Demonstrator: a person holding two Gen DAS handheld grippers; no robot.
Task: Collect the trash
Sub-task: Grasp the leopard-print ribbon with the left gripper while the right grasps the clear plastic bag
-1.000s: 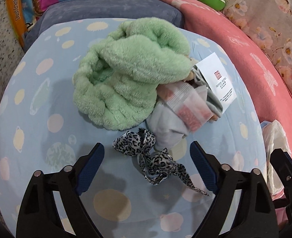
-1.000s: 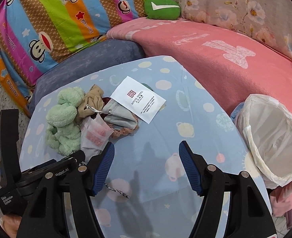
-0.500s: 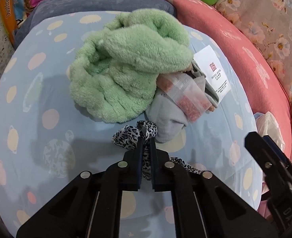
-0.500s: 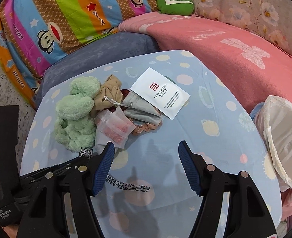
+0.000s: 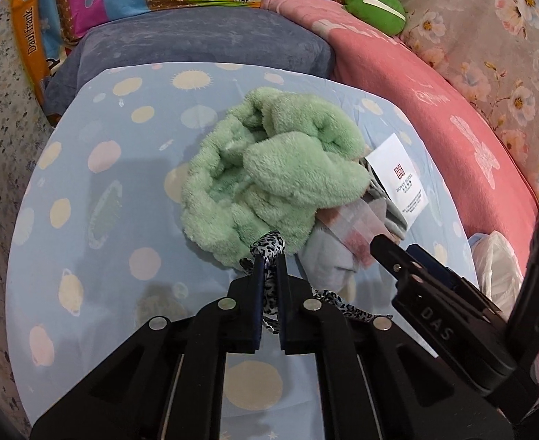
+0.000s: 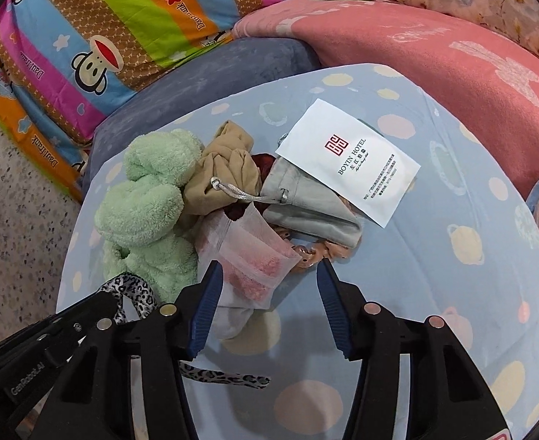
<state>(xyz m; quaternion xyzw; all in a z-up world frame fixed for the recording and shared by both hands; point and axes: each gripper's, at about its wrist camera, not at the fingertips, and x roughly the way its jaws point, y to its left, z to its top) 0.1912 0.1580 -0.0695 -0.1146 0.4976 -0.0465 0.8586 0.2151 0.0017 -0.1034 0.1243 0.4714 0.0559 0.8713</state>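
My left gripper [image 5: 268, 256] is shut on a leopard-print ribbon [image 5: 269, 247] and holds it just above the blue spotted sheet [image 5: 97, 183]; the ribbon's tail trails to the right. The ribbon also shows in the right wrist view [image 6: 130, 289]. My right gripper [image 6: 267, 275] is open, its fingers on either side of a clear packet of pink grains [image 6: 258, 256]. Behind it lie a green fluffy towel [image 6: 144, 212], a tan pouch [image 6: 225, 168], a grey pouch [image 6: 306, 201] and a white hotel envelope [image 6: 350, 161].
A white plastic bag [image 5: 496, 260] sits at the right edge of the bed. A pink blanket [image 6: 434, 66], a grey-blue cushion [image 6: 210, 73] and a striped cartoon quilt [image 6: 104, 29] lie behind. Speckled floor [image 6: 13, 238] is on the left.
My left gripper closed on the leopard ribbon and lifted it off the sheet. My right gripper moved forward and left over the packet of pink grains.
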